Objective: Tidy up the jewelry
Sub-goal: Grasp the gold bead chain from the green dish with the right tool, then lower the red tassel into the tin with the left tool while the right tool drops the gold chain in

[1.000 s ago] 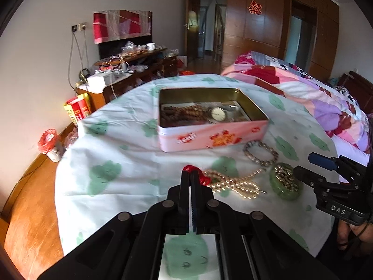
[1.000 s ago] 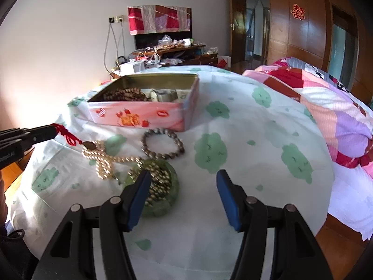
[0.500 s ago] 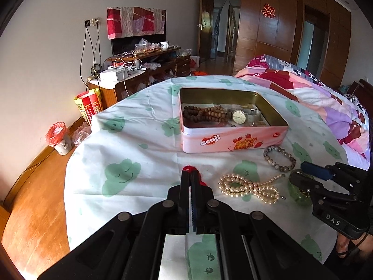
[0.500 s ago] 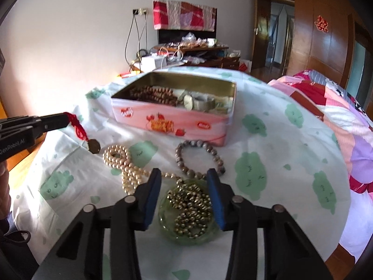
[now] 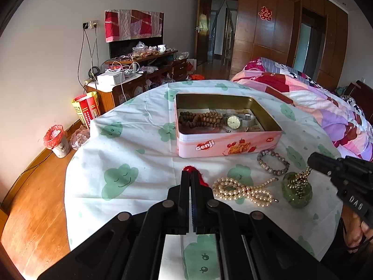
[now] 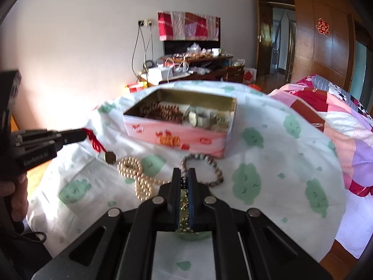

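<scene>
My left gripper [image 5: 190, 175] is shut on the red cord of a pendant [image 6: 96, 142] whose brown coin [image 6: 110, 157] hangs just above the cloth. My right gripper [image 6: 184, 175] is shut on a gold bead chain [image 5: 300, 180] and lifts it out of the green glass dish [image 5: 297, 193]. A pearl necklace [image 5: 242, 190] and a grey bead bracelet [image 5: 273, 162] lie on the cloth between the grippers. The open pink tin [image 5: 228, 148] behind them holds brown wooden beads [image 5: 200, 119] and a wristwatch [image 5: 234, 121].
The round table [image 5: 130, 144] has a white cloth with green clouds. A bed with a patchwork quilt [image 5: 326, 107] is close on the right. A cluttered cabinet [image 5: 139, 74], a red-lined bin [image 5: 56, 141] and wood floor lie to the left.
My right gripper has closed on the gold chain in the green dish and raised it. My left gripper has kept its hold on the red cord and drawn the pendant left, away from the pearls.
</scene>
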`<state>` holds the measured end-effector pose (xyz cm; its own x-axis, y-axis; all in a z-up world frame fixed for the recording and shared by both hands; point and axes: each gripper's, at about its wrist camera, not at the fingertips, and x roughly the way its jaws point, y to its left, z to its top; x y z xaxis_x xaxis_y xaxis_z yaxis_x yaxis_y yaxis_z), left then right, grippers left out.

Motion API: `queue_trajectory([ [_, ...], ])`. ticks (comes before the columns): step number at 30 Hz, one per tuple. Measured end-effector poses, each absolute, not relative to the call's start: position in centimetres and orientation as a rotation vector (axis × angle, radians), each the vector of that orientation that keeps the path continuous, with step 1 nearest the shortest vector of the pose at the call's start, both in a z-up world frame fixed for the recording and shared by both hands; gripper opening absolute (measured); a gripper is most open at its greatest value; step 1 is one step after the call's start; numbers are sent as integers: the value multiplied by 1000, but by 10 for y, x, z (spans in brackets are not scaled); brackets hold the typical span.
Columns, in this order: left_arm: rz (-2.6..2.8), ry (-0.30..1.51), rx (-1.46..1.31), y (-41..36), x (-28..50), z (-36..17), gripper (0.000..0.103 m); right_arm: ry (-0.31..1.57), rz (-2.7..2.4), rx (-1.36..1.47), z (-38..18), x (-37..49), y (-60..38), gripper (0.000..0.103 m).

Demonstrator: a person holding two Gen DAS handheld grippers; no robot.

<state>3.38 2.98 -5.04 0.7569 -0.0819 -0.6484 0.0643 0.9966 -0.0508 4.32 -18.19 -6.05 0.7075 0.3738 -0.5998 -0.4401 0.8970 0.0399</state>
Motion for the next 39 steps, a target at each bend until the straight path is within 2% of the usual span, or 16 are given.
queue_trajectory([
  [18,-102,668,-35,33,35,-30,0,548,456,-56,-12,51,-195,7],
  [39,-127,620,28,23,69,1,0,525,485,-90,10,83,-180,7],
])
